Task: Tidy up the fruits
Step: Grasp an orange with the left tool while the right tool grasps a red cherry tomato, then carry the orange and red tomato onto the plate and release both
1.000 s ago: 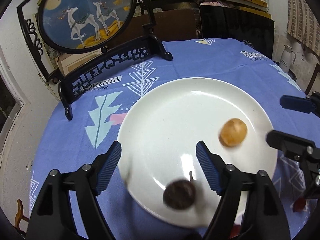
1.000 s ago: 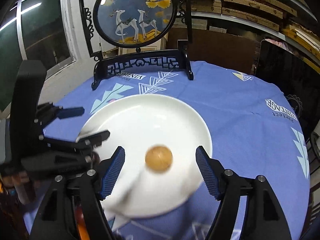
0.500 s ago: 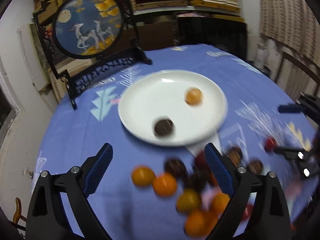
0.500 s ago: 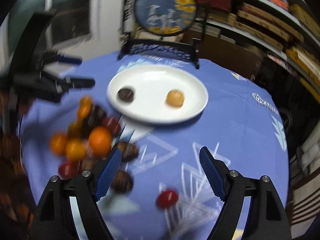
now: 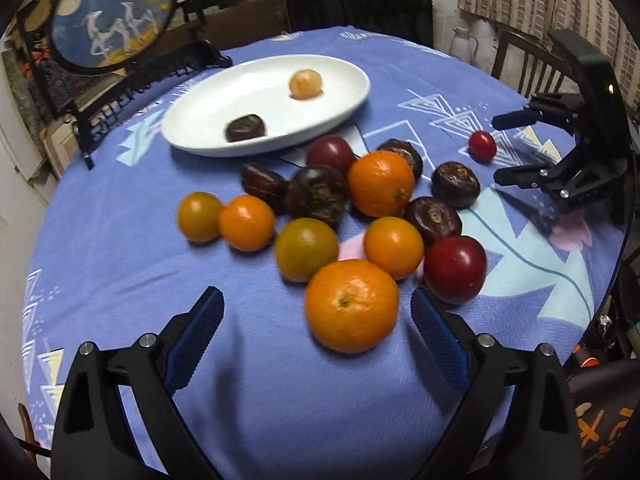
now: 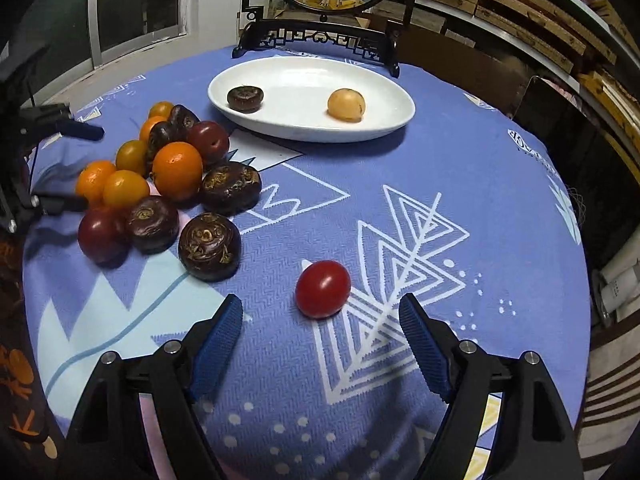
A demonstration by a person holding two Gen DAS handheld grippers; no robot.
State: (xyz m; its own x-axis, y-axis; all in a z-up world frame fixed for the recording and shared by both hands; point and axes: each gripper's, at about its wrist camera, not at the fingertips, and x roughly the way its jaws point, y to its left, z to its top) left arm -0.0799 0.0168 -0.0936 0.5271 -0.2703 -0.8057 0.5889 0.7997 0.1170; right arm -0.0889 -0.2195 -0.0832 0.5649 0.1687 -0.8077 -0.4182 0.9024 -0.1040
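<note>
Left gripper (image 5: 316,322) jaws are spread and empty; a big orange (image 5: 351,305) lies between their tips at lower centre. Right gripper (image 6: 320,320) jaws are also released, a red tomato (image 6: 323,288) just ahead between them. Plate (image 6: 384,124) sits upper centre on the worktop (image 6: 500,220).

plate (image 6: 304,88): 1
orange citrus (image 5: 351,306): 6
dark brown chestnuts (image 6: 209,246): 6, one on plate
dark red plums (image 5: 455,269): 2
small red tomato (image 6: 322,289): 1
pale yellow fruit (image 6: 346,105): 1
</note>
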